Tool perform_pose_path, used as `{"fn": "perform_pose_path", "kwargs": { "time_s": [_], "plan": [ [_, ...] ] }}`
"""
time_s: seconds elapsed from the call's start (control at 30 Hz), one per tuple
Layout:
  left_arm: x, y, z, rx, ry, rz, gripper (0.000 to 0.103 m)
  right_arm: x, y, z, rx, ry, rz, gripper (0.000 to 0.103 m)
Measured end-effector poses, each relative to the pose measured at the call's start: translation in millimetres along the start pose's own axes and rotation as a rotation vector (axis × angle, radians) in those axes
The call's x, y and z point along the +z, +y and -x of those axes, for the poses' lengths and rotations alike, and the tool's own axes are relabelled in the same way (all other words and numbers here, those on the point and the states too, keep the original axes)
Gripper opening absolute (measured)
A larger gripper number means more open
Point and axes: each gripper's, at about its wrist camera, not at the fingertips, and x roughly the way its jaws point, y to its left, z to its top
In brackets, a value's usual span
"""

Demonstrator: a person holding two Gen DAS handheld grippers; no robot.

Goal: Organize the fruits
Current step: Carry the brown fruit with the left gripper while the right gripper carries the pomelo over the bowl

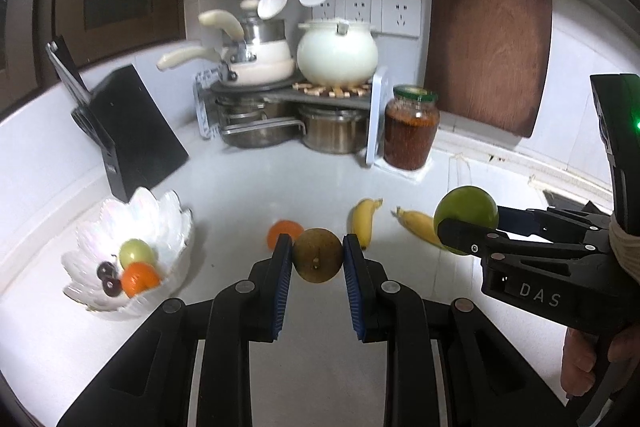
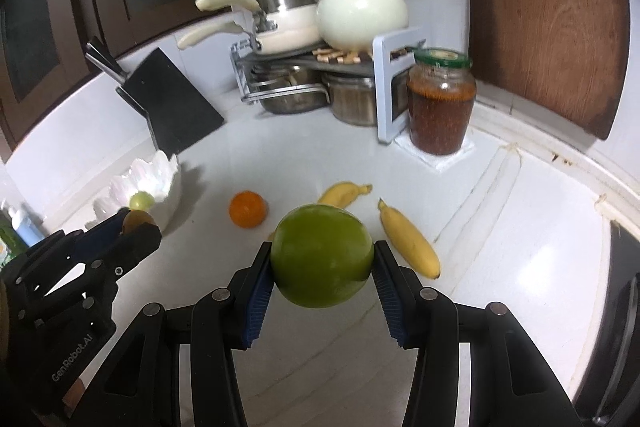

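Left gripper (image 1: pixel 317 261) clamps brown fruit (image 1: pixel 317 255); right gripper (image 2: pixel 323 269) clamps green fruit (image 2: pixel 322 255), hiding one banana (image 2: pixel 345 193).

A brown round fruit (image 1: pixel 317 255) and a big green one (image 2: pixel 322 255) hang clamped above the counter; orange (image 2: pixel 247 209) at ten o'clock, two bananas (image 2: pixel 409 239) at one.

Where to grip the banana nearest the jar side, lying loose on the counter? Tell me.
Take the banana across its thick middle, coming from above, jaws straddling its width. It lies flat on the counter, stem pointing away, and its ends taper. Both grippers hold fruit now.
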Motion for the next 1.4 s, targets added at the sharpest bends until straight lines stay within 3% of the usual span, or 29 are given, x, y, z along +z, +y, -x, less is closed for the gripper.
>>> {"fn": "perform_pose_path", "kwargs": {
  "time_s": [0.63,1.4],
  "plan": [
    [20.5,28.5,45.2,0.059,-0.132,0.015,0.026,29.0,41.2,31.7,0.052,-0.146,0.068,0.049],
    [27.0,104.8,77.1,0.223,-0.199,0.087,0.026,55.2,128.9,16.9,0.213,-0.189,0.184,0.049]
  ]
}}
